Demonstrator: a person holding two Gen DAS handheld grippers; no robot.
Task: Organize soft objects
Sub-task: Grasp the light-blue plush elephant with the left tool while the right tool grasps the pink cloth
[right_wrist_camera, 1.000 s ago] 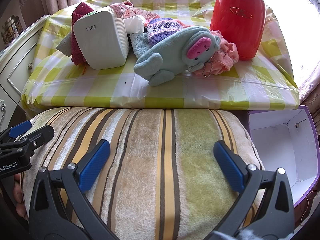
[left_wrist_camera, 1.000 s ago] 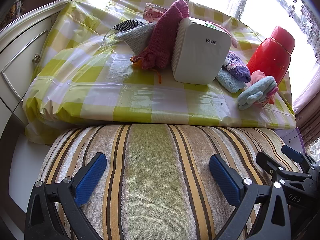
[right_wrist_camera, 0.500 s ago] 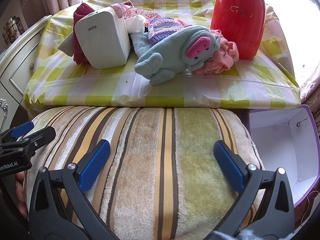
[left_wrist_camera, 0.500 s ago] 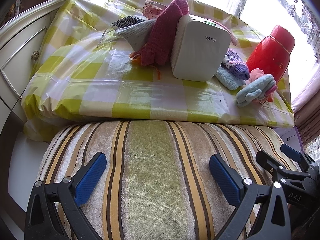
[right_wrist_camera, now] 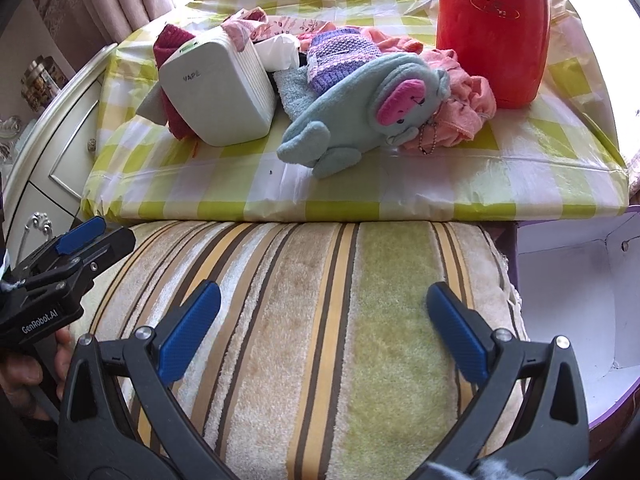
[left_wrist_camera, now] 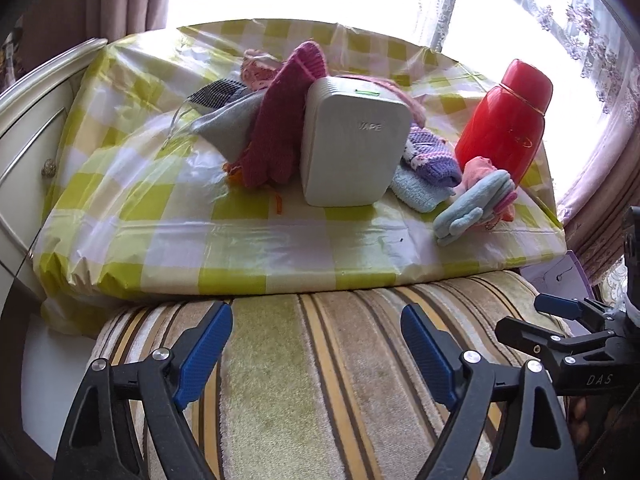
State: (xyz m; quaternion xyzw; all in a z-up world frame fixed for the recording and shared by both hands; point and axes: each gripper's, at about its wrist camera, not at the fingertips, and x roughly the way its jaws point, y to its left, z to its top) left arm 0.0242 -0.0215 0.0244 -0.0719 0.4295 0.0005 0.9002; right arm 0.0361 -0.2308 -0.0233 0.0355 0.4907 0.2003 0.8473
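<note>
A striped plush cushion [left_wrist_camera: 320, 380] fills the lower part of both views [right_wrist_camera: 320, 340]. My left gripper [left_wrist_camera: 316, 350] is open, one blue finger on each side of the cushion's top. My right gripper [right_wrist_camera: 328, 330] is open the same way, further right on the cushion. On the checked table [right_wrist_camera: 360, 196] lie soft things: a light blue plush toy [right_wrist_camera: 360, 116], a purple knit piece [right_wrist_camera: 340, 56], pink cloth [right_wrist_camera: 460, 100], a magenta knit glove [left_wrist_camera: 280, 120] and a grey cloth [left_wrist_camera: 228, 124].
A white box marked VAPE [left_wrist_camera: 352, 144] stands mid-table among the soft things. A red flask [right_wrist_camera: 492, 28] stands at the table's right. An open purple box with a white inside [right_wrist_camera: 580, 292] sits at the right below the table. A cream cabinet [left_wrist_camera: 24, 140] stands at the left.
The left wrist view now sits higher and further back, with its fingers nearer the cushion's far edge. The right view has shifted only slightly. Both grippers remain open.
</note>
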